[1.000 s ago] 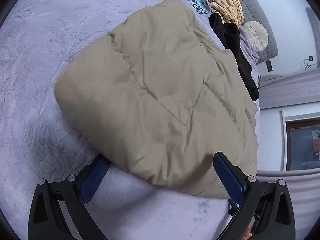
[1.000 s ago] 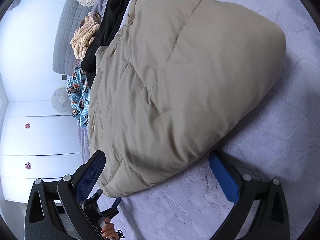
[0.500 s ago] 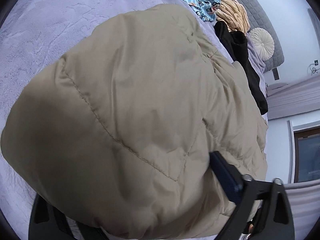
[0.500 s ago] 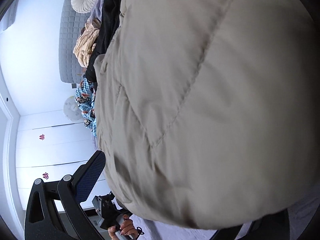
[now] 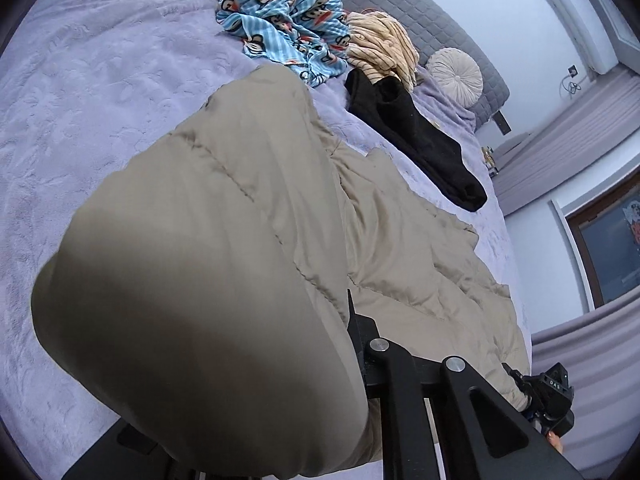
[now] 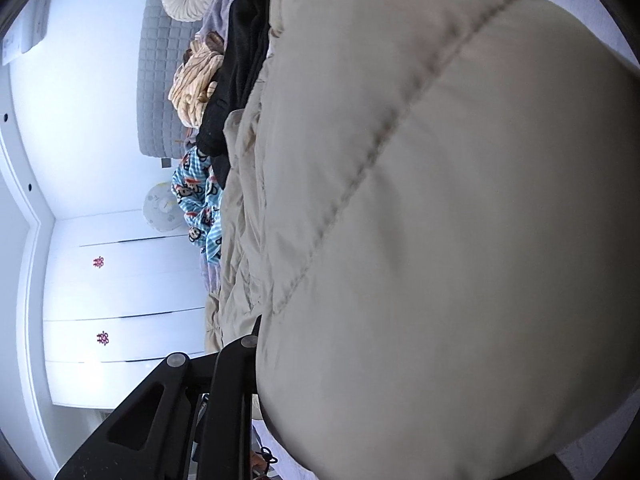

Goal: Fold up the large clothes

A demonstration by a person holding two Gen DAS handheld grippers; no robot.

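Observation:
A large beige quilted puffer jacket (image 5: 256,208) lies on the lilac bed cover (image 5: 80,92). Its puffy near edge bulges up between the jaws of my left gripper (image 5: 256,384), which is shut on it; only the right finger (image 5: 356,332) shows, the left one is buried under the fabric. In the right wrist view the same jacket (image 6: 440,200) fills most of the frame. My right gripper (image 6: 360,364) is shut on its edge, with only the left finger (image 6: 244,344) showing.
A black garment (image 5: 416,136), a blue monkey-print garment (image 5: 288,36) and a cream striped garment (image 5: 380,44) lie towards the grey headboard (image 5: 400,12) with a round cushion (image 5: 454,72). White wardrobe doors (image 6: 120,288) stand beyond the bed.
Both grippers moved forward onto the jacket's near edge and closed on it. The edge now bulges up and covers most of both views.

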